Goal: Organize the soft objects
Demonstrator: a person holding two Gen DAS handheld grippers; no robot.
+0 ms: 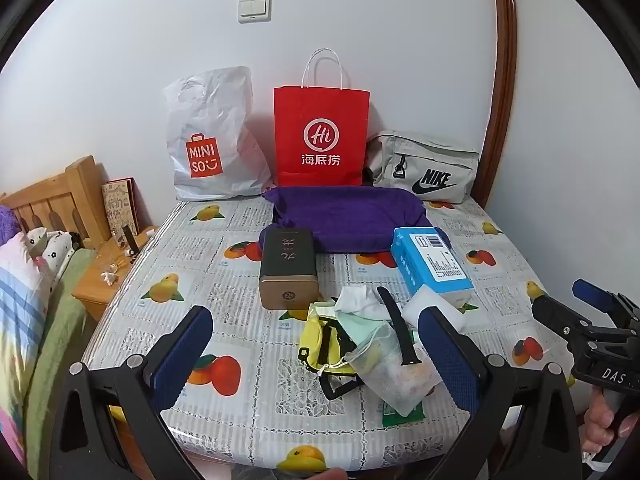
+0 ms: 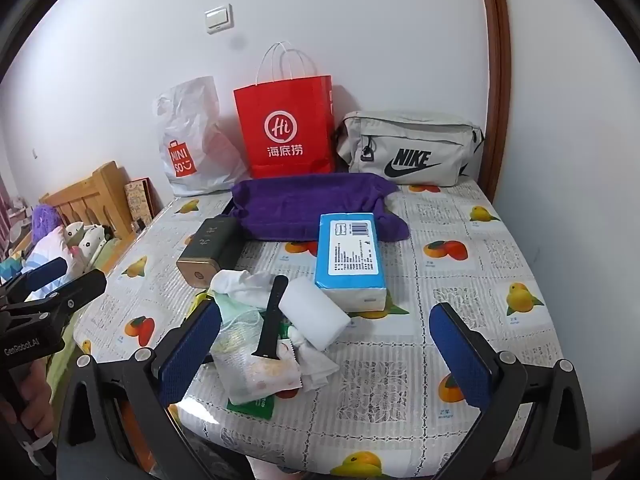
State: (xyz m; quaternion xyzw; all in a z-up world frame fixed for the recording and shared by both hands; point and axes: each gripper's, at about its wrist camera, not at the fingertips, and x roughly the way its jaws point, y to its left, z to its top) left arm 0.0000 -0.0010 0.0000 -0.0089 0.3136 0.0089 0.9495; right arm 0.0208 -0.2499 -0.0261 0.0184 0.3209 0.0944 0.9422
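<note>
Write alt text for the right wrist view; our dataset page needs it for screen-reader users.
The open right gripper hovers empty over a fruit-print tablecloth, its left finger beside a pile of soft items: white cloths, mesh pouch, white sponge block, black strap. Behind lie a blue tissue pack, purple towel, red paper bag and Nike pouch.

White plastic bag (image 1: pixel 212 136): orange shopping-bag logo reading "MINI SO" with a smiley. Red paper bag (image 1: pixel 320 136): white circled "Hi" above "海底捞". Grey waist bag (image 1: pixel 424 168): black "NIKE" with swoosh. Dark tin (image 1: pixel 287 268): pale characters on its top, too small to read. Blue tissue pack (image 1: pixel 430 264): white label with barcode and fine print, unreadable. Right tongs (image 1: pixel 560 304) body: "DAS". Left tongs (image 2: pixel 52 280) body: "GenRobot.AI". Fruit tablecloth (image 1: pixel 248 420): tiny captions under the fruits, illegible.
</note>
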